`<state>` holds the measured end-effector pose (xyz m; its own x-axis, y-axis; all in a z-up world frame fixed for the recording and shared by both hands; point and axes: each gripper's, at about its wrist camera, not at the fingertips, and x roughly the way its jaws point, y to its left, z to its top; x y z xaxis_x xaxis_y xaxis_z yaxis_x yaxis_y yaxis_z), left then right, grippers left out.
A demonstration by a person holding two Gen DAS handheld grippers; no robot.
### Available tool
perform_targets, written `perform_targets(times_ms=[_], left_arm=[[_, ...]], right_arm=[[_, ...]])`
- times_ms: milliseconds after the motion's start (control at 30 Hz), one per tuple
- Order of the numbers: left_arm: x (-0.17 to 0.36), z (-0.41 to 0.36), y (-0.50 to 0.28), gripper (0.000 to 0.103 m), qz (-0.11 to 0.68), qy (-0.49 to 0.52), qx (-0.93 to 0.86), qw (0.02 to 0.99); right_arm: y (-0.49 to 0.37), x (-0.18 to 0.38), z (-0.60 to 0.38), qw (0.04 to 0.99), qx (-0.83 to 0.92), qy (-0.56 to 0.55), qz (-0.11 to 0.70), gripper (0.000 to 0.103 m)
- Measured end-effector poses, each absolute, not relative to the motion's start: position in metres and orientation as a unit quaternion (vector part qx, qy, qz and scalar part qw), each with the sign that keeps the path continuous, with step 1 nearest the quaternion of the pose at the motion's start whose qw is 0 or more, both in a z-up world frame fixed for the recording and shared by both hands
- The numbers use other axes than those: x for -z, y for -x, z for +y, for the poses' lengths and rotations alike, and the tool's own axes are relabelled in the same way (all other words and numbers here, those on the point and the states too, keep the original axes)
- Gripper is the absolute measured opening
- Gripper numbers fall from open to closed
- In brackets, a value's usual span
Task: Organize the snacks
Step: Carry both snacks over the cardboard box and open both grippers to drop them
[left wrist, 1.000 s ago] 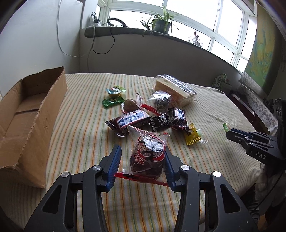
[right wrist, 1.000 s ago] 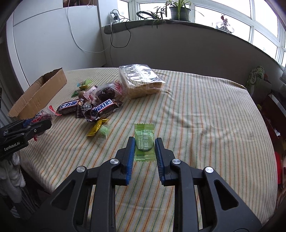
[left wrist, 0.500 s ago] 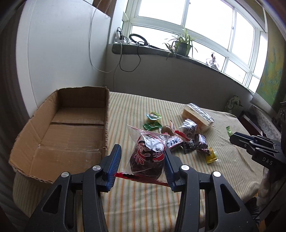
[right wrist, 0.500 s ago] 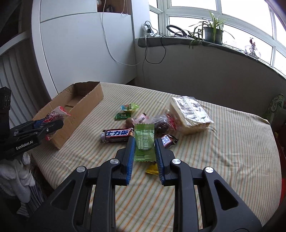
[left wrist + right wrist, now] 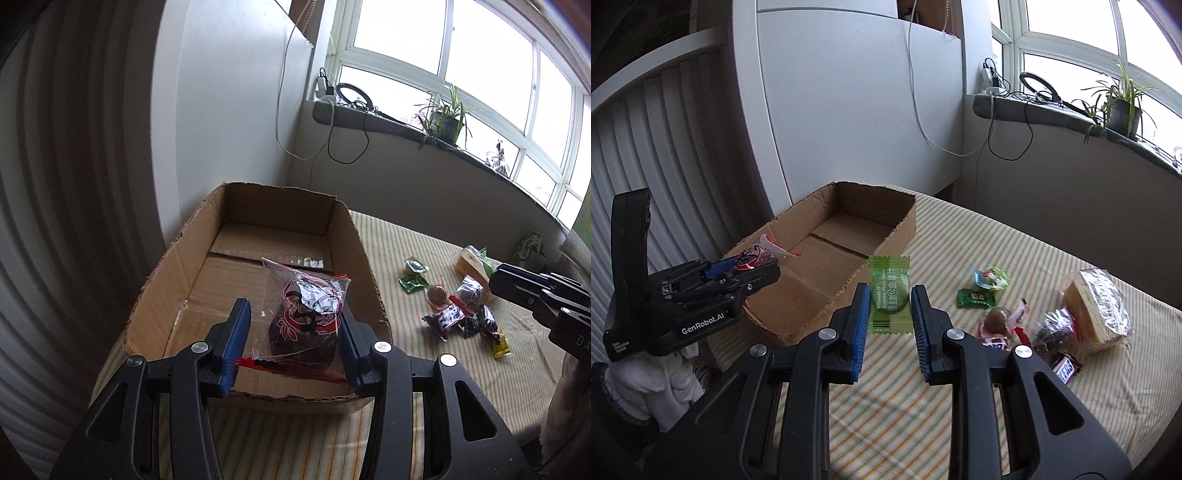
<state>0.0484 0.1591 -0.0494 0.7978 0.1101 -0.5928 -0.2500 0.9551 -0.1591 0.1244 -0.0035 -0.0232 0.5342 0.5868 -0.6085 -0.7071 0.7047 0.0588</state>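
Observation:
My left gripper (image 5: 291,325) is shut on a dark red cake in a clear wrapper (image 5: 306,321), held above the near end of the empty cardboard box (image 5: 365,254). My right gripper (image 5: 890,306) is shut on a green plum candy packet (image 5: 889,295), held in the air beside the box's (image 5: 901,225) right wall. The left gripper (image 5: 753,271) shows at the left of the right wrist view, over the box's near corner. The right gripper's fingers (image 5: 517,284) reach in from the right edge of the left wrist view.
Loose snacks lie on the striped tablecloth (image 5: 960,240) to the right of the box: a wrapped sandwich (image 5: 1097,306), a Snickers bar (image 5: 1065,365), a green sweet (image 5: 975,297), a jelly cup (image 5: 990,277). White wall panels stand behind the box. A windowsill with a plant (image 5: 1123,110) runs at the back.
Both grippers have swung left and risen, each keeping its snack. The left one went from above the snack pile to over the box; the right one left the tablecloth and came beside the box.

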Motion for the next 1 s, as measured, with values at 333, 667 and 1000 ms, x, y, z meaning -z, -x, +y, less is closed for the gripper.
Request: perform_targets(times_ms=[333, 667, 1000], left_arm=[[0.055, 0.181, -0.053, 0.044, 0.308, 0.127, -0.123, 0.935], [0.057, 0.192, -0.053, 0.056, 0.307, 0.130, -0.135, 0.933], [0.050, 0.195, -0.044, 0.057, 0.296, 0.136, -0.147, 0.934]], right_arm=[[-0.125, 0.046, 0.064, 0.843, -0.405, 0.136, 0.325, 0.024], [-0.124, 0.051, 0.075, 0.844, -0.402, 0.146, 0.322, 0.049], [-0.121, 0.043, 0.036, 0.856, -0.384, 0.120, 0.325, 0.049]])
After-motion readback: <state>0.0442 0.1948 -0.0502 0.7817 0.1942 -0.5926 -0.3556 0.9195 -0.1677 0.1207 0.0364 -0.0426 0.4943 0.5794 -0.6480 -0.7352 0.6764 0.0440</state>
